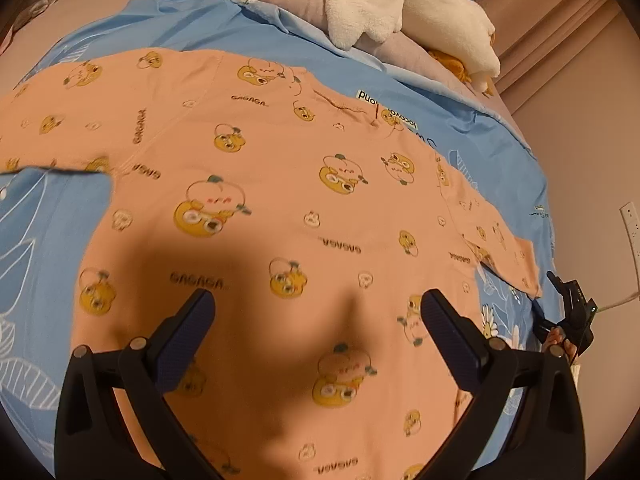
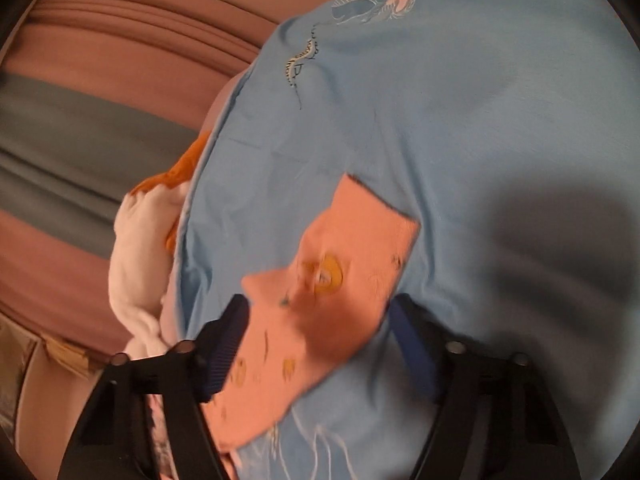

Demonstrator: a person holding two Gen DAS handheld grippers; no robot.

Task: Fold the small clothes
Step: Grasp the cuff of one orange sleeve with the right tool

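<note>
Here a peach cartoon-print shirt (image 1: 280, 208) lies flat on a blue sheet (image 1: 472, 128), both the left gripper (image 1: 318, 320) and right gripper (image 2: 320, 344) spread wide and empty above it; the right should pinch the sleeve (image 2: 344, 264) cleanly at its edge.

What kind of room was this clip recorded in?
Most likely a bedroom: the peach shirt lies spread on a blue printed bedsheet, with pillows and a white plush toy at the far end.
</note>
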